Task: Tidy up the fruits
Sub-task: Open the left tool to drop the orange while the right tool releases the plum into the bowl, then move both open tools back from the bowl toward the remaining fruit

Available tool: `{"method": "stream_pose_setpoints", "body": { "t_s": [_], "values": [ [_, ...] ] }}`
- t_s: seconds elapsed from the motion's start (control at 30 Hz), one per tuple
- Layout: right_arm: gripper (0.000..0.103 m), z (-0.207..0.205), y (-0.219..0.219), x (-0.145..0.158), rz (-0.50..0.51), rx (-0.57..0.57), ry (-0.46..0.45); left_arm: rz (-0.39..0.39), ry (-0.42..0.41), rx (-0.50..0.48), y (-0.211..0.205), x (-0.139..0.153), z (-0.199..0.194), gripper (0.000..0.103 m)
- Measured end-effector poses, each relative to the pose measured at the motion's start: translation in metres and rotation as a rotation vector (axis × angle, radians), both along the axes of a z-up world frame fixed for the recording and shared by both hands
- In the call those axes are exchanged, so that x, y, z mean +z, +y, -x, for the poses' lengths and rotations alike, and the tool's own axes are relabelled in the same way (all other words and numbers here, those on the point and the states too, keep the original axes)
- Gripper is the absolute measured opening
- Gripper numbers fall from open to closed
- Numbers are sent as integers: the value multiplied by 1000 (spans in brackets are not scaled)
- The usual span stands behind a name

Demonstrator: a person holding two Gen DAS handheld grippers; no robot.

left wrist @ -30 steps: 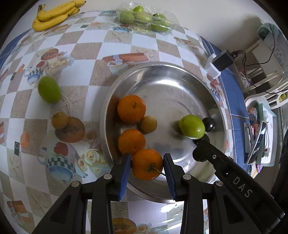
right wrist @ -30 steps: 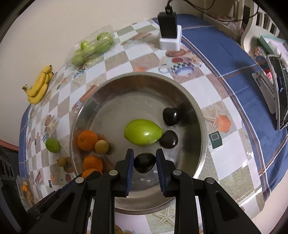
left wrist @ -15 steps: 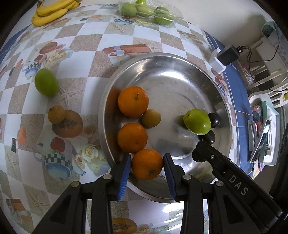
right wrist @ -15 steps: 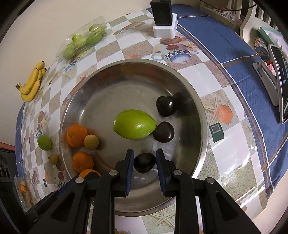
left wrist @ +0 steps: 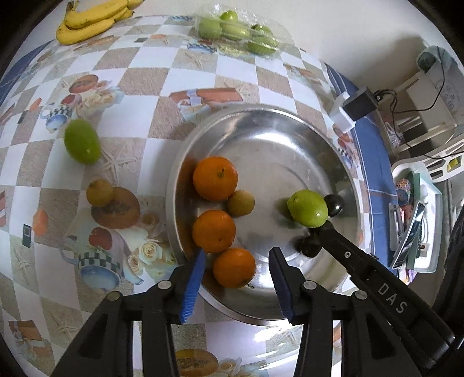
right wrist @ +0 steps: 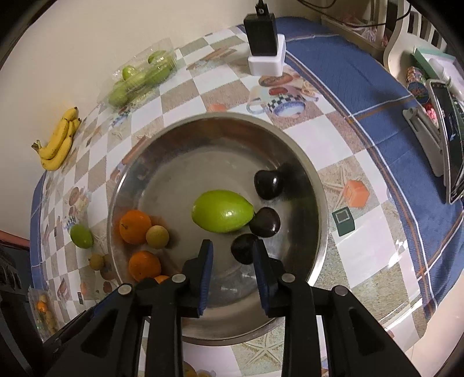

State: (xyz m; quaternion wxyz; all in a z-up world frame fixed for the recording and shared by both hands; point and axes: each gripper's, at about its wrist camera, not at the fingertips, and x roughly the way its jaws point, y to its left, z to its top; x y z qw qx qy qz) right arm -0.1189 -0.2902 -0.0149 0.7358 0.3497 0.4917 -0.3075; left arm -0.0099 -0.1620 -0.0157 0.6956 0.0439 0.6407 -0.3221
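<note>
While both pairs of tongs hang over the near rim of the steel bowl [left wrist: 342,174], neither has hold of anything. The left tongs [left wrist: 236,271] stand wide apart, with an orange [left wrist: 234,267] lying loose in the gap on the bowl's inner slope, clear of either blue pad. Two more oranges [left wrist: 215,178] sit just beyond it, touching a small tan fruit [left wrist: 240,203]. The right tongs [right wrist: 232,255] are likewise parted; a dark plum [right wrist: 243,248] rests against the inside of the right-hand finger, apart from the other. Two further dark plums [right wrist: 265,221] lie beyond it, the nearer one touching a large green mango [right wrist: 221,214] near the bowl's middle. Out on the checked surface [left wrist: 139,81], a second green mango [left wrist: 82,145] and a small yellowish fruit [left wrist: 99,192] lie left of the bowl, well apart from it. Bananas [left wrist: 92,20] and a clear pack of green fruit [left wrist: 240,32] lie at the far edge.
</note>
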Motion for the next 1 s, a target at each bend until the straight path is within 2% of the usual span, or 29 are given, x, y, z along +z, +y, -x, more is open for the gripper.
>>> {"method": "stream_pose_setpoints", "body": {
  "t_s": [0.13, 0.4, 0.67, 0.77, 0.8, 0.83, 0.87, 0.9, 1.0],
  "values": [
    [29, 1, 0, 8, 15, -4, -22, 15, 2, 20, 5, 3, -7, 50],
    [29, 0, 0, 10, 14, 1, -32, 28, 1, 129, 29, 4, -31, 50],
    [29, -5, 4, 8, 2, 18, -45, -35, -94, 225, 54, 8, -50, 52],
    [29, -8, 5, 7, 10, 30, -40, -75, -140, 244, 59, 9, -55, 58],
    [30, -9, 6, 7, 13, 34, -39, -85, -150, 249, 60, 9, -56, 60],
    [39, -10, 7, 7, 16, 36, -39, -94, -155, 255, 62, 8, -57, 62],
    [54, -11, 7, 7, 21, 39, -41, -98, -155, 261, 64, 8, -59, 65],
    [59, -12, 8, 6, 24, 41, -39, -100, -154, 266, 65, 7, -60, 66],
    [62, -14, 8, 4, 29, 52, -32, -123, -161, 273, 67, 5, -62, 72]
  ]
}}
